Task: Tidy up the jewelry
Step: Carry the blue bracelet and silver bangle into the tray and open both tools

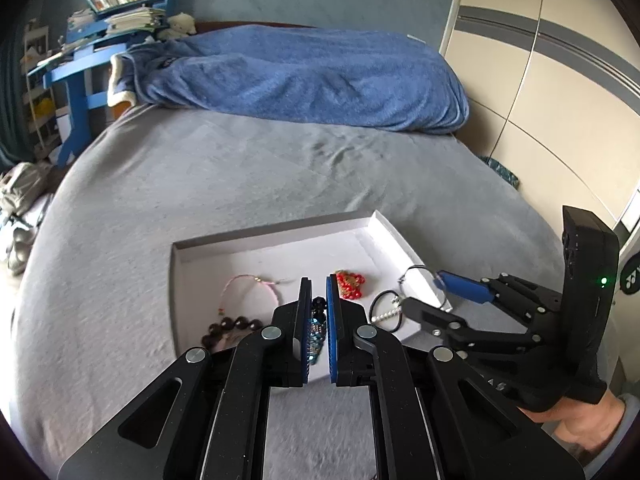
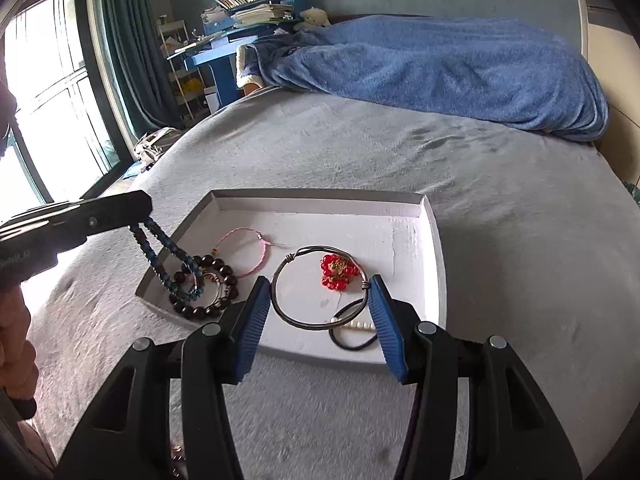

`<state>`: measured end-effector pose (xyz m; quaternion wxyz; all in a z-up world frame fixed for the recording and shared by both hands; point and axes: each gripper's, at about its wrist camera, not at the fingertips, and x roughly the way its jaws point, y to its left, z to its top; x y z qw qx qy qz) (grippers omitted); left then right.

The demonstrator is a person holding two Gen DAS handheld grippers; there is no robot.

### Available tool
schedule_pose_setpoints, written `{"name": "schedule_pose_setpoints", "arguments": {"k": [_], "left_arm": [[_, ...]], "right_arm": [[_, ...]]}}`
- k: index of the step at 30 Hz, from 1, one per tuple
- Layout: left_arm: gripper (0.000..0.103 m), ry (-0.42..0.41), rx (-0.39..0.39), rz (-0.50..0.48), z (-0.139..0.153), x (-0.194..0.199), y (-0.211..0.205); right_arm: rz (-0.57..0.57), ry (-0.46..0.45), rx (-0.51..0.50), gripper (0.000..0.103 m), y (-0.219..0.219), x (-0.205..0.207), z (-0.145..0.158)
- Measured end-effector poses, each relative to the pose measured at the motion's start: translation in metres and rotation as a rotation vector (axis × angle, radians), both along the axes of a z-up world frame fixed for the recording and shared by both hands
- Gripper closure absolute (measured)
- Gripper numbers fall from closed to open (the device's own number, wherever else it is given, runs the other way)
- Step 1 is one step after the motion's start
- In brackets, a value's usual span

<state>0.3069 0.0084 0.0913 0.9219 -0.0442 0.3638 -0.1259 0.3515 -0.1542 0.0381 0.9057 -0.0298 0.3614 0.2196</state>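
Note:
A white shallow tray (image 2: 320, 194) lies on the grey bed. My left gripper (image 1: 319, 280) is shut on a blue beaded bracelet (image 1: 316, 340). In the right wrist view that bracelet (image 2: 172, 264) hangs from the left gripper (image 2: 140, 204) over the tray's left edge, above a dark bead bracelet (image 2: 208, 296). My right gripper (image 2: 319, 284) is shut on a thin metal bangle (image 2: 280, 308), which spans from pad to pad over the tray's front. In the tray lie a pink cord bracelet (image 2: 248, 252), a red bead piece (image 2: 340, 272) and a black hair tie with pearls (image 2: 354, 332).
A rumpled blue blanket (image 1: 304, 76) lies across the far end of the bed (image 1: 240, 168). A blue desk with books (image 1: 100, 40) stands at the far left, a wardrobe (image 1: 540, 80) on the right, a window (image 2: 48, 92) on the left. A person's hand (image 1: 576, 420) holds the right gripper.

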Motion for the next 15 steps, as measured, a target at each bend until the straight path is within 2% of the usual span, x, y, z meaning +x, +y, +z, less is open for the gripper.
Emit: {"name": "schedule_pose_setpoints", "arguments": {"k": [7, 15], "left_arm": [[0.095, 0.044, -0.002, -0.024, -0.025, 0.029, -0.02], [0.095, 0.123, 0.027, -0.043, -0.068, 0.051, -0.033]], "right_arm": [[-0.019, 0.015, 0.003, 0.052, -0.001, 0.023, -0.01], [-0.053, 0.047, -0.003, 0.052, -0.009, 0.042, -0.028]]}}
